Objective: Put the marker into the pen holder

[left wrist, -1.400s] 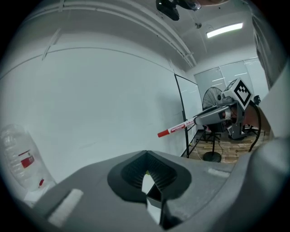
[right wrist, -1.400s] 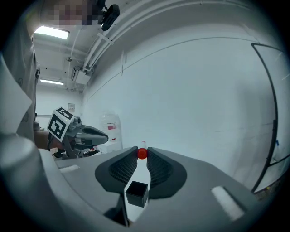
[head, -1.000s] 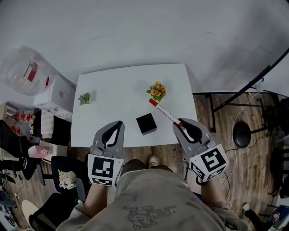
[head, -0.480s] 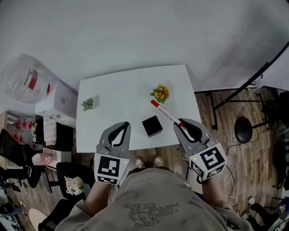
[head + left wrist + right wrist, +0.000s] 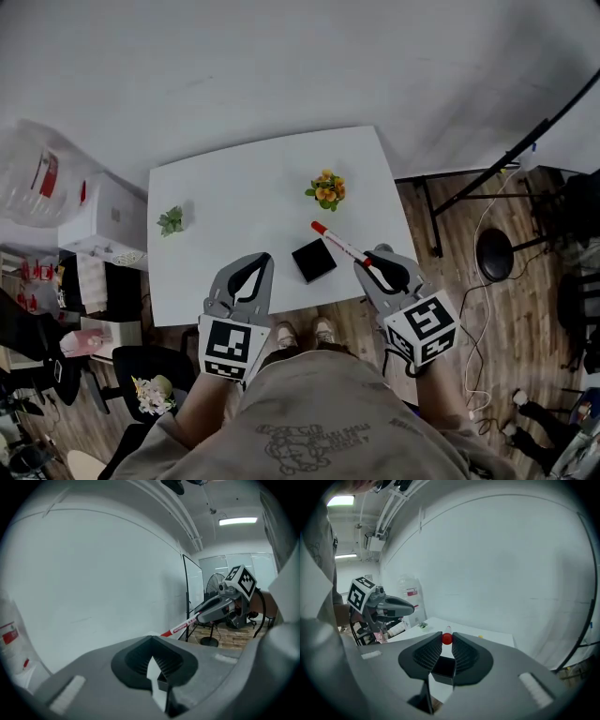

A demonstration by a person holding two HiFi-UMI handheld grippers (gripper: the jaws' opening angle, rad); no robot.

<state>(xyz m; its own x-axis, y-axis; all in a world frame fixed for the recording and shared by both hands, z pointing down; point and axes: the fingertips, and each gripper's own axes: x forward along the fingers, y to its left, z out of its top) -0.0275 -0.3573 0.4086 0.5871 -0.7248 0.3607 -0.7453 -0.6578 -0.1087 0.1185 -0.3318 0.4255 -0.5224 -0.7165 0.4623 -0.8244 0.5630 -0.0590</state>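
Note:
A white marker (image 5: 342, 247) with a red cap sticks out from my right gripper (image 5: 375, 267), whose jaws are shut on it; its red tip points up-left over the white table (image 5: 253, 187). Seen along the right gripper (image 5: 447, 639), the marker's red end (image 5: 446, 639) shows between the jaw tips. The black square pen holder (image 5: 313, 260) stands near the table's front edge, just left of the marker; it also appears low between the jaws (image 5: 443, 668). My left gripper (image 5: 255, 272) is shut and empty, at the front edge left of the holder. The marker (image 5: 180, 627) also shows in the left gripper view.
An orange flower pot (image 5: 326, 188) stands behind the holder. A small green plant (image 5: 171, 221) sits at the table's left side. A white box (image 5: 108, 220) and clutter lie left of the table; a black stand and cables (image 5: 492, 253) are on the right floor.
The right gripper and marker have shifted slightly left and nearer to the holder. The left gripper has edged right along the front edge. The view has drifted a little.

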